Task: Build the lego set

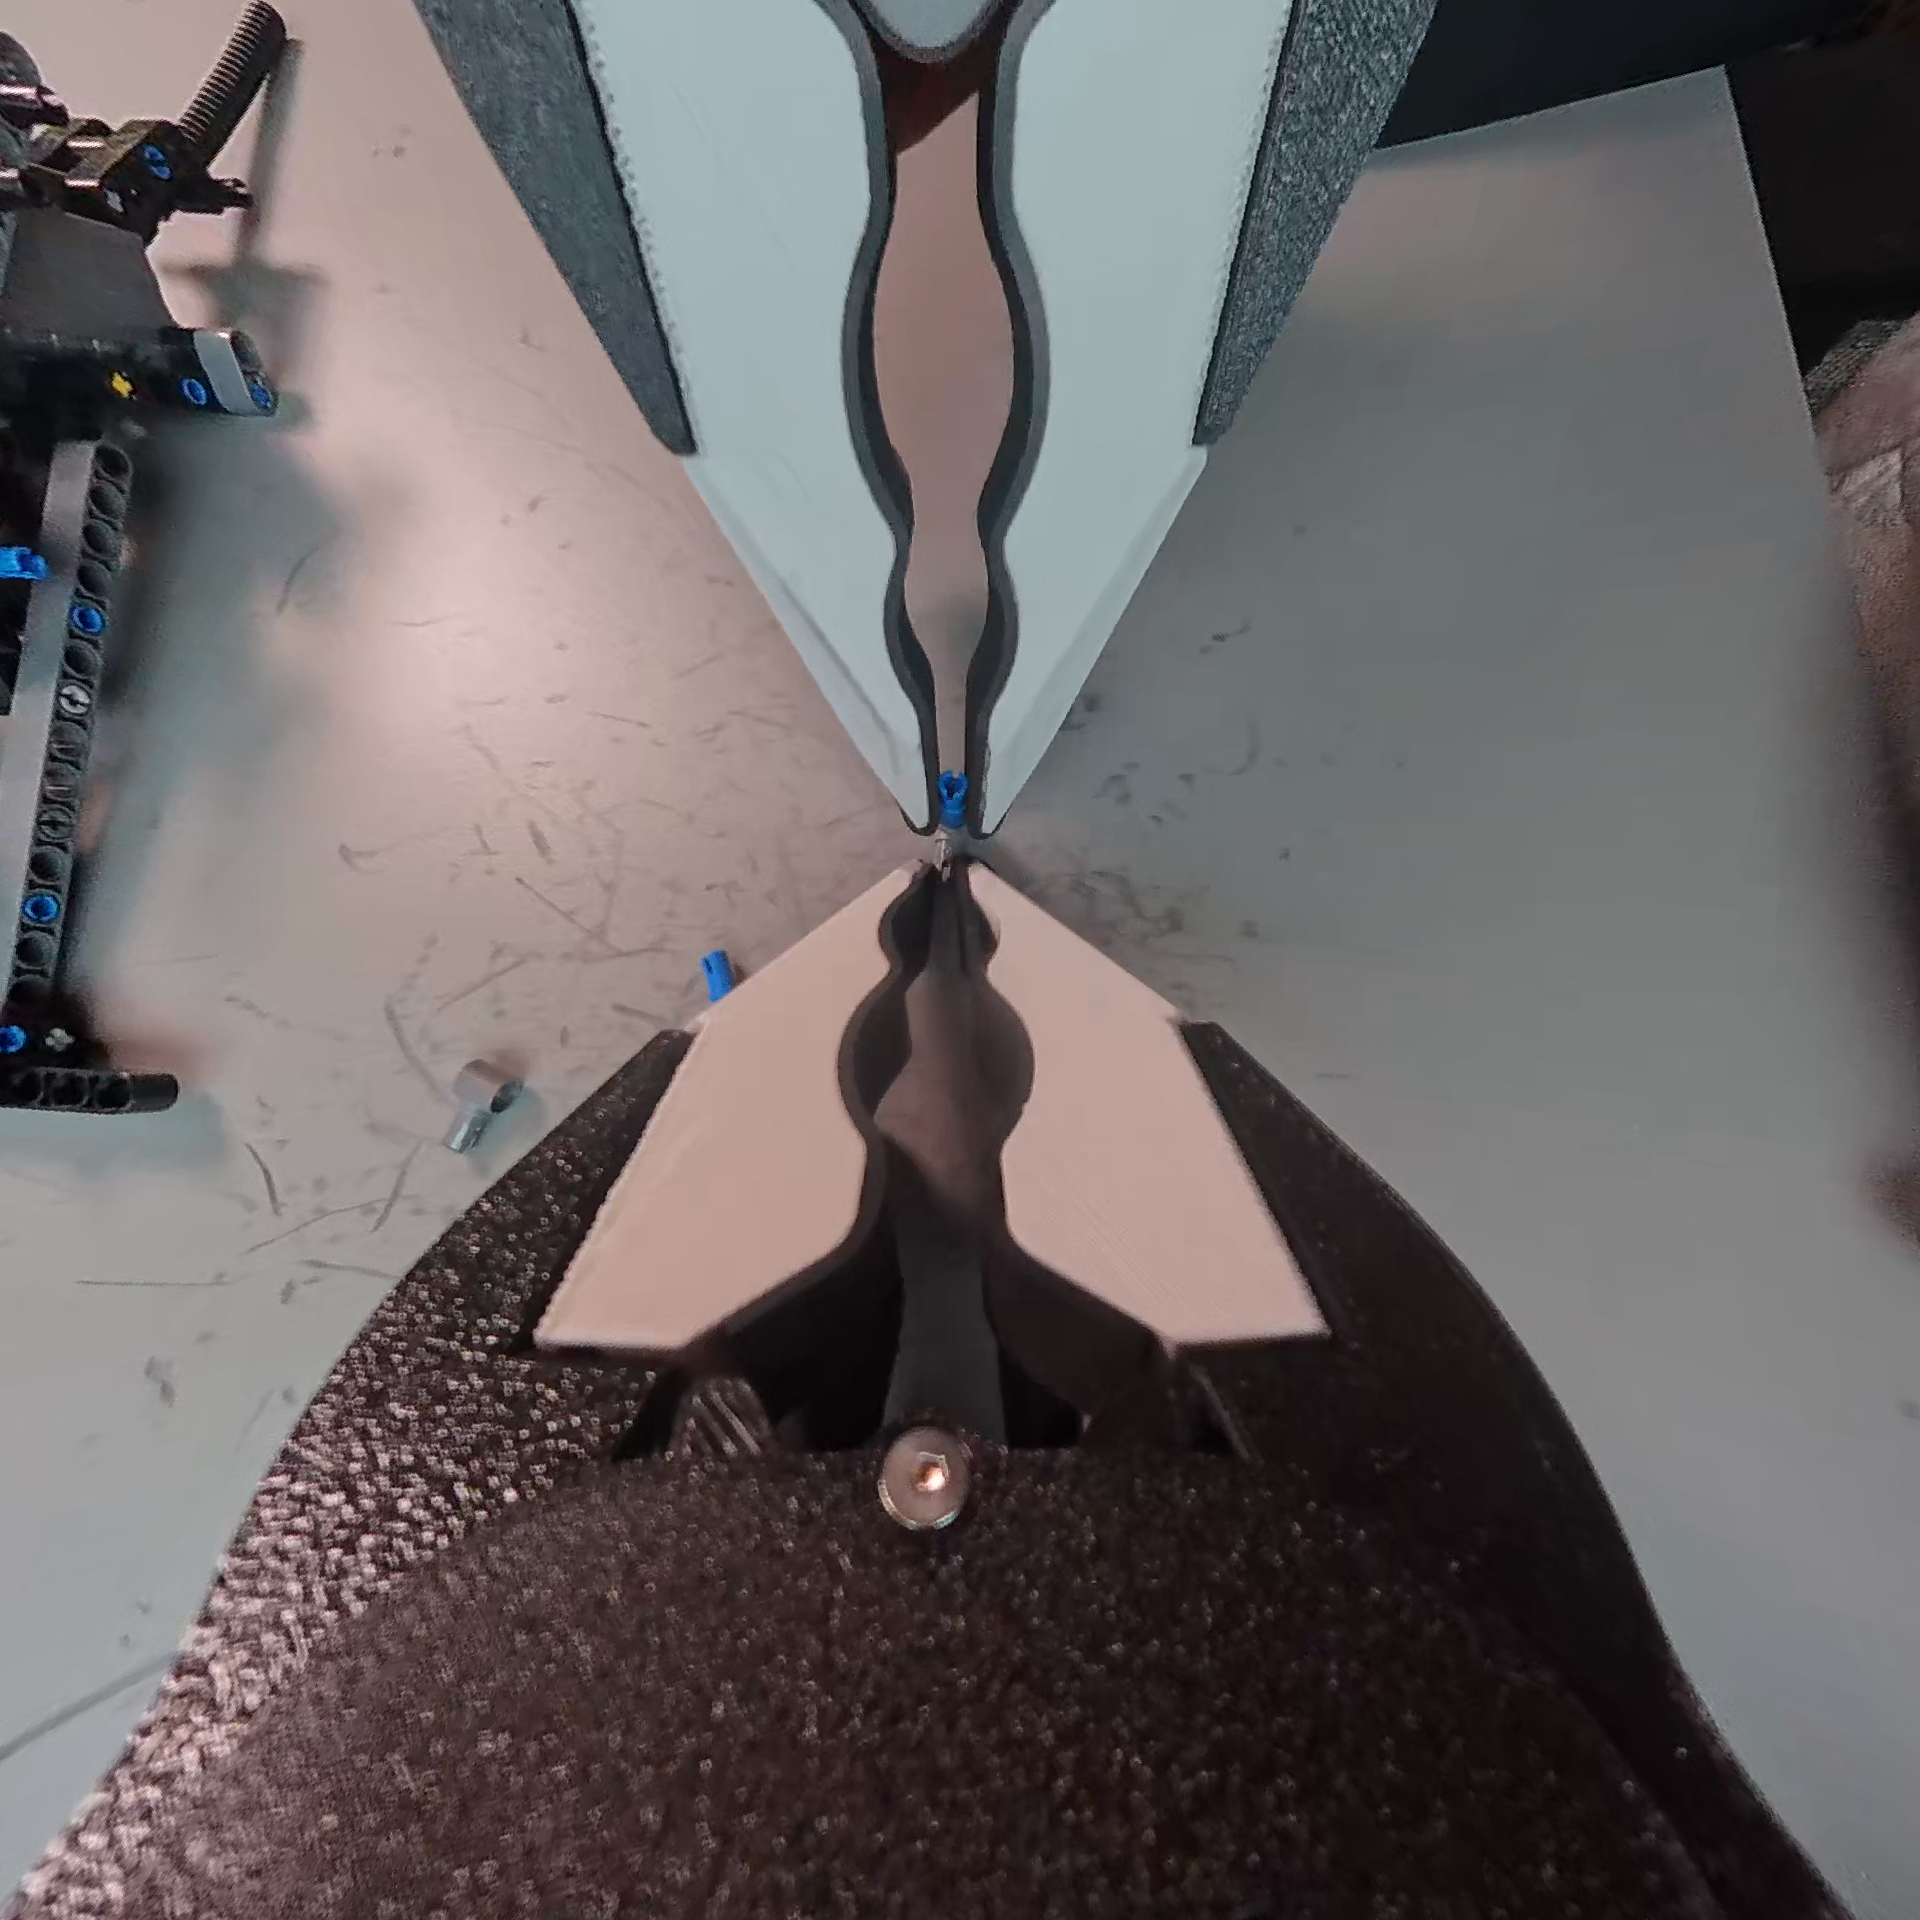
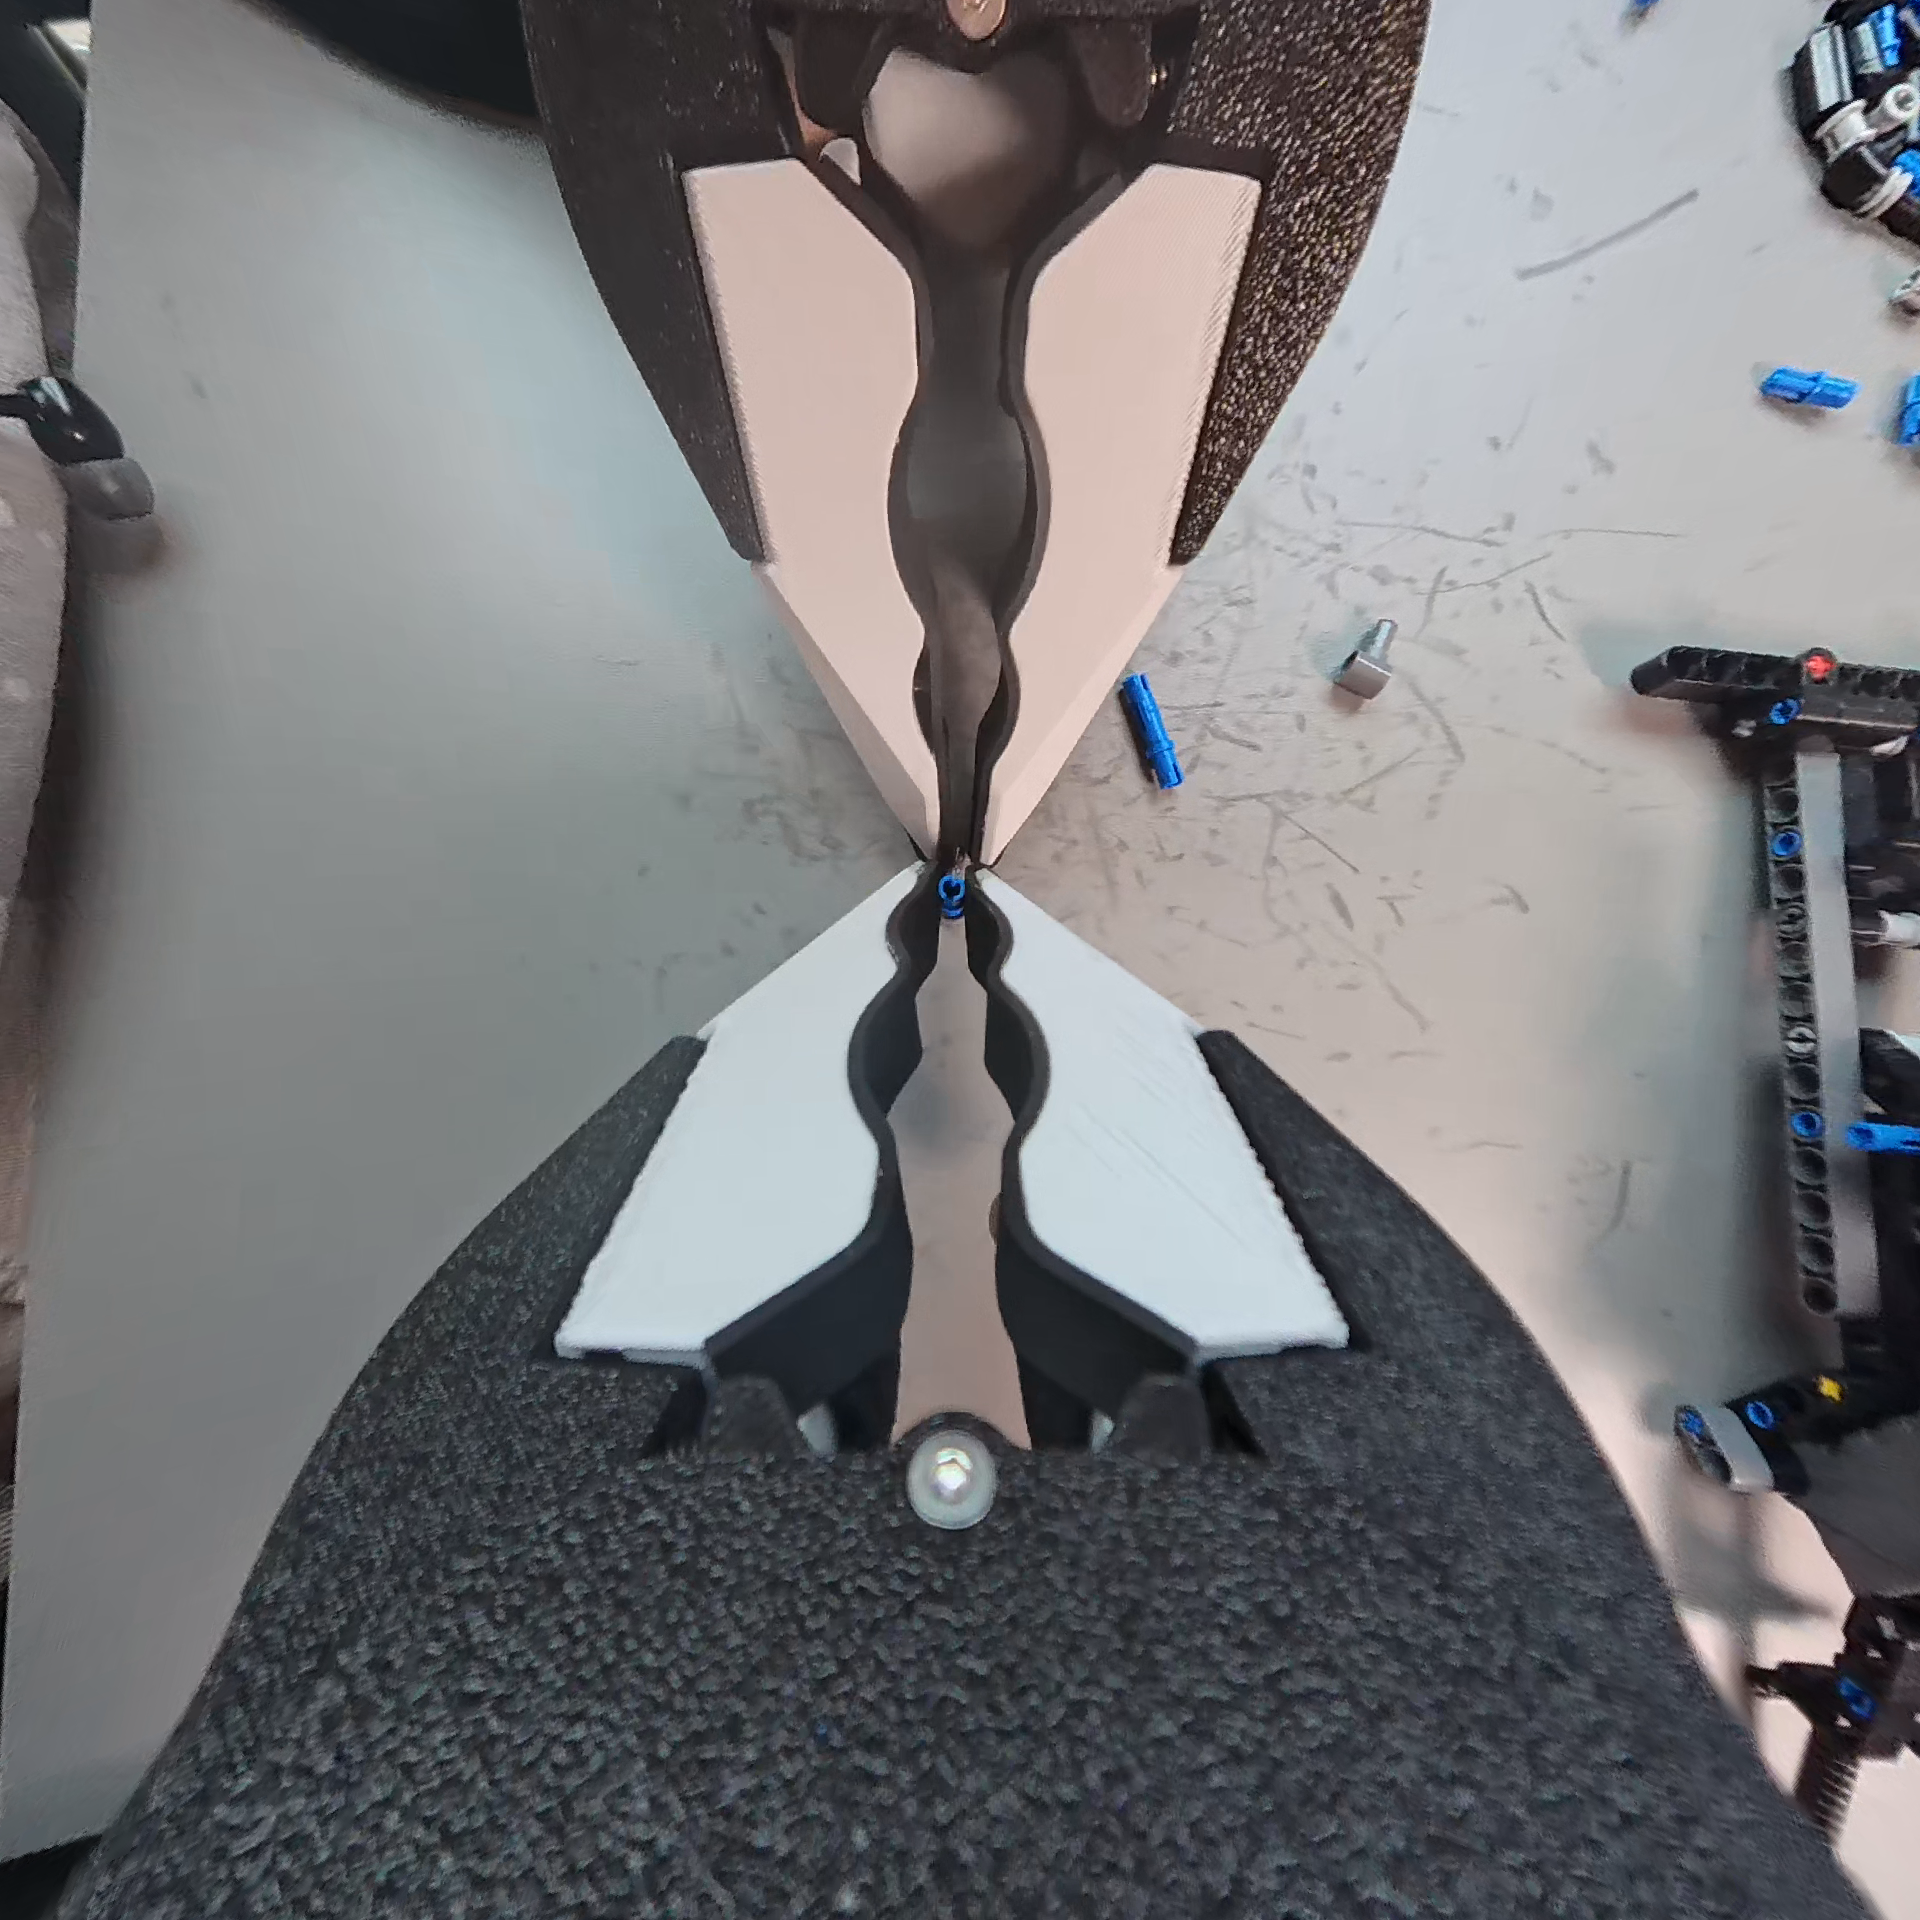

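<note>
In the left wrist view, the left gripper (image 1: 943, 864) rises from the bottom of the frame with pinkish fingers pressed together at the centre, and a small pale part seems to be nipped at the very tips, though it is too small to name. Tip to tip with it, the right gripper (image 1: 951, 821) comes down from the top of the frame, its white fingers pinching a blue pin (image 1: 951, 795). The pin's long axis runs up and down the picture, in line with both sets of fingers, so the coming move looks to turn on keeping the two tips head-on. The half-built model (image 1: 73, 582) lies at the left edge, well apart from both grippers; a loose blue pin (image 1: 715, 975) and a grey connector (image 1: 480, 1103) lie on the scratched table (image 1: 1455, 727) at lower left of centre. In the right wrist view the same meeting is seen from the other side: the right gripper (image 2: 951, 891) comes up from the bottom, clamped on the blue pin (image 2: 949, 894), and the left gripper (image 2: 956, 847) comes down from the top, closed. Here the model (image 2: 1808, 987) stands at the right edge, with the loose pin (image 2: 1151, 730) and the connector (image 2: 1366, 660) to the right of centre, nearer the left gripper. No brand, label or legible writing shows in either view.
</note>
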### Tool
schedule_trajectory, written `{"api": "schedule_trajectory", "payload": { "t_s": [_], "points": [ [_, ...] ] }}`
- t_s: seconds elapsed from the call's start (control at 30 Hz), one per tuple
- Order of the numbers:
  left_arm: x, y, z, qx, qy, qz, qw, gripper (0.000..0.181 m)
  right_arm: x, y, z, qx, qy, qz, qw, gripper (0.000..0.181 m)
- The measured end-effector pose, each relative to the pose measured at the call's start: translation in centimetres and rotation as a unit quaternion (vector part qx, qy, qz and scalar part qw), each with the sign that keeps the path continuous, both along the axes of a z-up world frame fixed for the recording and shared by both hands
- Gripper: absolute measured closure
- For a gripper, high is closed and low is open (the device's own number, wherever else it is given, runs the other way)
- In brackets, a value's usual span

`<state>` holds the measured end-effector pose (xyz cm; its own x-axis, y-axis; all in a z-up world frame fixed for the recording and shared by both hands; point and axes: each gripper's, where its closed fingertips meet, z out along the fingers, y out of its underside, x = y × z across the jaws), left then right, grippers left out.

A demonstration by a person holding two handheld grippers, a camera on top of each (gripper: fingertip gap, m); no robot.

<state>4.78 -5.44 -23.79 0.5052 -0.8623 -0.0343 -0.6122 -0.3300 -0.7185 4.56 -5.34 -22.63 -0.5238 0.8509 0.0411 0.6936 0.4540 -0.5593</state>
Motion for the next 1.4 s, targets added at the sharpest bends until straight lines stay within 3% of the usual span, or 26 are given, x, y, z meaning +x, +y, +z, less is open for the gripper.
{"api": "schedule_trajectory", "payload": {
  "t_s": [0.2, 0.33, 0.4, 0.53, 0.63, 0.77, 1.07, 1.27, 1.4],
  "points": [
    [0.1, -0.1, 0.0, 0.007, 0.005, -0.005, 1.0, 0.174, 0.0, 0.1, 0.1, -0.049, 0.011, -0.038, 0.998, 0.176],
    [0.0, -0.7, 0.6, 0.007, 0.0, -0.02, 1.0, 0.16, 0.0, 0.1, 0.6, -0.085, 0.058, -0.054, 0.993, 0.158],
    [-0.9, -0.3, 2.1, 0.023, -0.013, -0.009, 1.0, 0.155, -0.3, -0.1, 2.0, -0.128, 0.102, -0.06, 0.985, 0.153],
    [-4.0, 1.0, 4.0, 0.026, -0.051, 0.053, 0.997, 0.159, -0.1, 1.4, 2.6, -0.122, 0.15, -0.079, 0.978, 0.152],
    [-5.4, 1.4, 2.6, 0.007, -0.033, 0.078, 0.996, 0.161, -0.4, 2.7, 3.4, -0.144, 0.181, -0.106, 0.967, 0.157],
    [-4.9, 1.3, 1.0, -0.01, -0.006, 0.081, 0.997, 0.16, -0.6, 4.1, 3.5, -0.099, 0.213, -0.117, 0.965, 0.163],
    [-4.0, 1.5, 0.2, 0.027, 0.053, 0.07, 0.996, 0.175, -0.9, 2.5, 2.6, -0.05, 0.219, -0.076, 0.971, 0.164],
    [-1.9, 1.3, 4.2, 0.121, -0.01, 0.027, 0.992, 0.176, -1.0, 1.0, 4.2, -0.078, 0.259, -0.047, 0.962, 0.162],
    [-1.4, 1.0, 5.4, 0.145, -0.031, 0.014, 0.989, 0.176, -1.1, 1.1, 5.1, -0.087, 0.281, -0.054, 0.954, 0.163]
  ]
}}
